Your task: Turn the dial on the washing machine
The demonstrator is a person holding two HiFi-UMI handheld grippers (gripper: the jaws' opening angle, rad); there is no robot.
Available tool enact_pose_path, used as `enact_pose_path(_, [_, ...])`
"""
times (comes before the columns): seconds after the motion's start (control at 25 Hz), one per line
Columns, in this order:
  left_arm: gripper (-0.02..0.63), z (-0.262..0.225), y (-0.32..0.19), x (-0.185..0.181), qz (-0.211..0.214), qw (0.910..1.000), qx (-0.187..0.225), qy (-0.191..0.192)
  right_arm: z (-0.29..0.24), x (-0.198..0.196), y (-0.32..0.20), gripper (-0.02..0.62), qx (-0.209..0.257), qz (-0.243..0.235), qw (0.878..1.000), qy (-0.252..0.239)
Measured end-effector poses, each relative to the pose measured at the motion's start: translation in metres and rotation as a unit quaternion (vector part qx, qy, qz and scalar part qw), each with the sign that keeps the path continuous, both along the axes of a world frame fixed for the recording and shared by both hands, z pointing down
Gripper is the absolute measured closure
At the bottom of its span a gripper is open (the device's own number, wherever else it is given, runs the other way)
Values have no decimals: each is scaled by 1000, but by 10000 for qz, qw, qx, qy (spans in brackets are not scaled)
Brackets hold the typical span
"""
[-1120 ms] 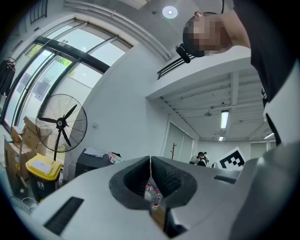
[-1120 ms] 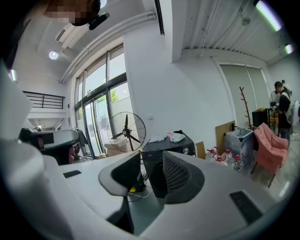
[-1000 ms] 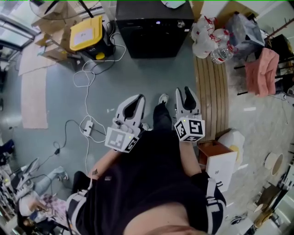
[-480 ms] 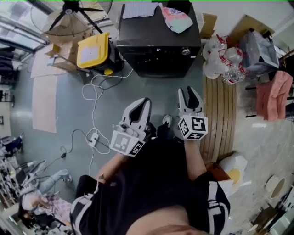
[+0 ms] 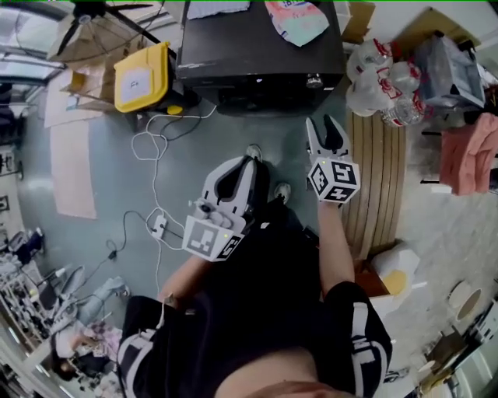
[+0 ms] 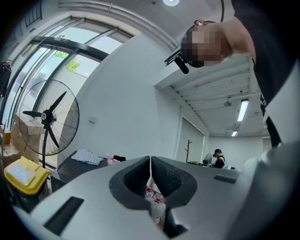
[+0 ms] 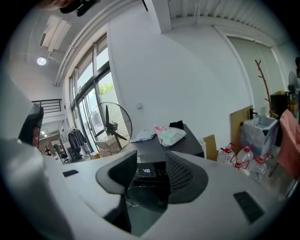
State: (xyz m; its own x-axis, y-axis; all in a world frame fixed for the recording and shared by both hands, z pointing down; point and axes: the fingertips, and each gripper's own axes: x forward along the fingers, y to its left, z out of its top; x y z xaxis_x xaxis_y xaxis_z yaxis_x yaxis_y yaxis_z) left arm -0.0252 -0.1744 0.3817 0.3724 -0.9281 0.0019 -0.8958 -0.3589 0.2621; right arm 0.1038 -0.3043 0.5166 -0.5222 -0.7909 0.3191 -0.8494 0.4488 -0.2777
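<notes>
Before the black washing machine (image 5: 257,54), a person (image 5: 257,311) stands on the grey floor (image 5: 226,128), with the dial (image 5: 314,80) at the right end of the machine's front, untouched. The right gripper (image 5: 324,130) points toward it, fingers apart and just opened wider, nothing between them. The left gripper (image 5: 243,167) hangs alongside, fingers pressed together, empty.

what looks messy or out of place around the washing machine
Two loose items lie on top of the washing machine: a pink-and-green bag and a pale cloth. In front of it, a white cable trails in loose loops to a power strip, which could trip someone. Nothing looks spilled or broken.
</notes>
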Motion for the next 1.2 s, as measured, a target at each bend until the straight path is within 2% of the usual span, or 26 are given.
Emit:
enact_pose_path(0.16, [578,29,-59,-3,216,9997,-139,-14,63,-7,-64,350,-370,71,9991,199])
enact_pose_path(0.28, [578,50,-92,-8,247,9995,-206,10,111,-7,-106,336,-620,219,9974,309])
enact_pose_path(0.6, [578,98,-139,-22,195,9981,-510,272,226,-4,-176,285,-1350,459,9883,541])
enact_pose_path(0.84, [578,116,-149,-34,195,9971,-649,340,257,-4,-197,285,-1451,610,9855,628])
enact_pose_path(1.08, [578,125,-152,-42,170,9967,-725,337,261,-5,-200,298,-1387,586,9864,665])
enact_pose_path(1.12, [578,126,-152,-43,173,9966,-734,336,261,-6,-200,300,-1336,604,9859,811])
enact_pose_path(1.2, [578,128,-150,-43,172,9965,-753,326,261,-8,-199,304,-1124,631,9789,1582])
